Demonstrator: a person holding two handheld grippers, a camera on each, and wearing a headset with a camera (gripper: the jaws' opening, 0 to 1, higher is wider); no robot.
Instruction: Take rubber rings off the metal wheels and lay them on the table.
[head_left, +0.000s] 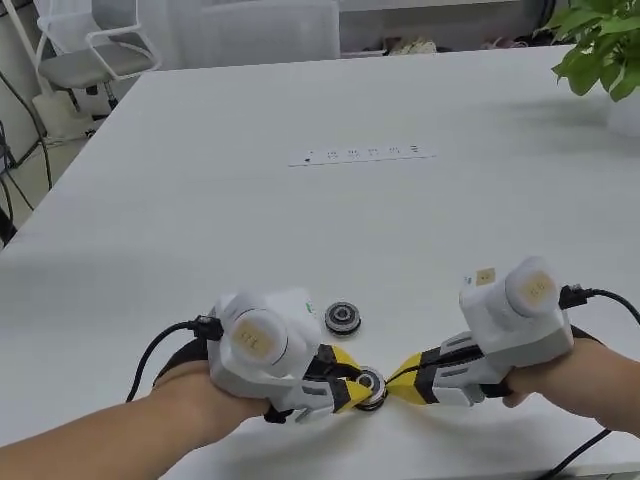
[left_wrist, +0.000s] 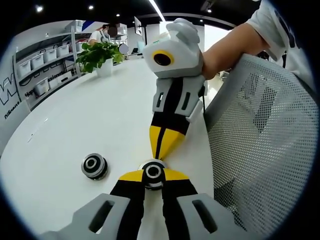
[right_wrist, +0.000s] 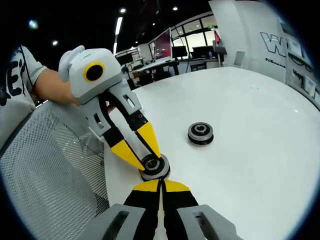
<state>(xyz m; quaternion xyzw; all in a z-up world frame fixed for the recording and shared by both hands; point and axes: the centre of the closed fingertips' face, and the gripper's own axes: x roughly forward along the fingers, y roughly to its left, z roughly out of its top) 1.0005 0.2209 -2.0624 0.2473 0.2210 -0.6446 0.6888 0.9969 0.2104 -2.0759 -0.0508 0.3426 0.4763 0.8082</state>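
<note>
Rubber ring (right_wrist: 149, 174), a black band, sits around the rim of the metal wheel (right_wrist: 155, 165) at the near edge of the white counter (head_left: 300, 230), where we see both grippers meet. The wheel has a bright silvery face and a dark hub at its centre. The left gripper (head_left: 357, 388) is clamped on this wheel, with one yellow-tipped jaw on either side of it. The right gripper (right_wrist: 161, 184) has its jaws pressed together, the yellow tips touching the wheel's edge; we cannot tell whether they pinch the ring. A second wheel (head_left: 342, 317) lies flat on the counter just beyond the pair, apart from both grippers, with its own black ring in place around a silver face.

Large lettering (right_wrist: 272, 42) on the far wall begins with a "W"; we cannot make out the rest. A small label (head_left: 485, 277) on top of the right gripper is too small to read. Partial letters show on the person's shirt (right_wrist: 10, 75) but do not form a word we can read. A leafy plant (head_left: 600, 45) stands at the counter's far right corner, and a grey mesh chair back (left_wrist: 265, 145) is just beside the counter's near edge
</note>
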